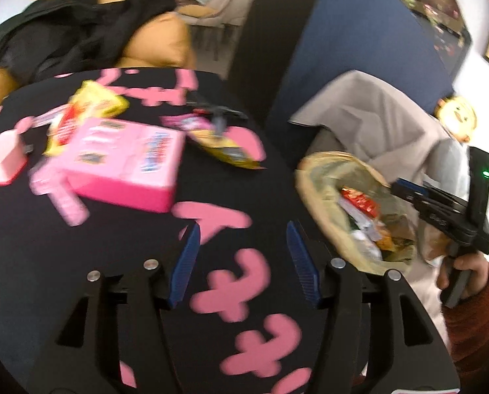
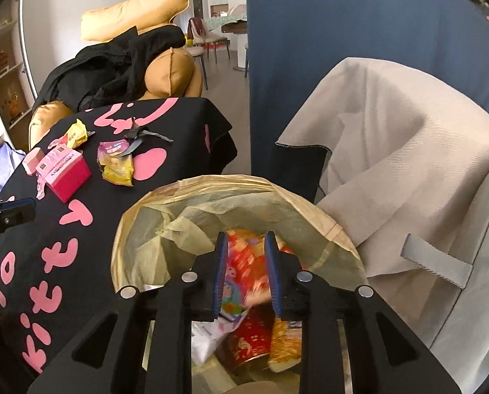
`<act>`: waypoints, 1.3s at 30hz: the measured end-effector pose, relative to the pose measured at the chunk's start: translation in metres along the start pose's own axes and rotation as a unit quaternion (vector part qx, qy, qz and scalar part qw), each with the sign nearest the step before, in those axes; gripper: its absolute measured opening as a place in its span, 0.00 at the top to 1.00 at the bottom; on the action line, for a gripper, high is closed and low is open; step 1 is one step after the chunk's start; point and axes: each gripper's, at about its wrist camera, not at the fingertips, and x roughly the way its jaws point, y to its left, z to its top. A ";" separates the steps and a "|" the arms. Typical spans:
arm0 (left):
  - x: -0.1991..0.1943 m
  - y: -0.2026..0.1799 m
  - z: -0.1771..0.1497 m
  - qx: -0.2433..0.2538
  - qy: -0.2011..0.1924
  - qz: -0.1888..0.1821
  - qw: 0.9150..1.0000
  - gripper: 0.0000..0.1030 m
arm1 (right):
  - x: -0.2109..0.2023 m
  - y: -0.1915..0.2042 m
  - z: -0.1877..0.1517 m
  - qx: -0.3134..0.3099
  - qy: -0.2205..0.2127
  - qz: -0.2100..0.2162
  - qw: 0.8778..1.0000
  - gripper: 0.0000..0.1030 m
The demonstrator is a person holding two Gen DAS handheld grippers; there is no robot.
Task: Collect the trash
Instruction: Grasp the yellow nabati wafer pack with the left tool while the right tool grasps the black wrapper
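Observation:
My left gripper (image 1: 243, 259) is open and empty above the black cloth with pink letters (image 1: 231, 292). Ahead of it lie a pink box (image 1: 126, 164), a yellow-red wrapper (image 1: 90, 108) and a purple-yellow snack packet (image 1: 218, 141). My right gripper (image 2: 246, 272) hovers over the trash bin lined with a yellow bag (image 2: 211, 193), jaws apart. A red printed wrapper (image 2: 244, 262), blurred, is between the fingers; whether it is still gripped is unclear. In the left wrist view the bin (image 1: 313, 177) and the right gripper (image 1: 405, 192) show at the right.
A beige cloth (image 2: 392, 151) drapes a chair beside the bin. A blue panel (image 2: 326, 49) stands behind. A tan cushion with black clothes (image 2: 119, 65) lies past the table. A small pink block (image 2: 33, 161) and black scraps (image 2: 139, 134) lie on the table.

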 end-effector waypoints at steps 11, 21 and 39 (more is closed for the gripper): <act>-0.045 0.103 -0.009 -0.094 -0.061 0.077 0.991 0.49 | 0.001 0.068 0.036 -0.028 -0.038 0.064 0.997 0.78; -0.070 0.168 -0.021 -0.161 -0.082 0.105 0.978 0.49 | 0.074 0.161 0.087 -0.103 -0.019 0.116 0.988 0.66; -0.040 0.187 0.050 -0.032 -0.057 0.021 0.998 0.44 | 0.168 0.164 0.150 -0.165 0.030 0.099 0.981 0.53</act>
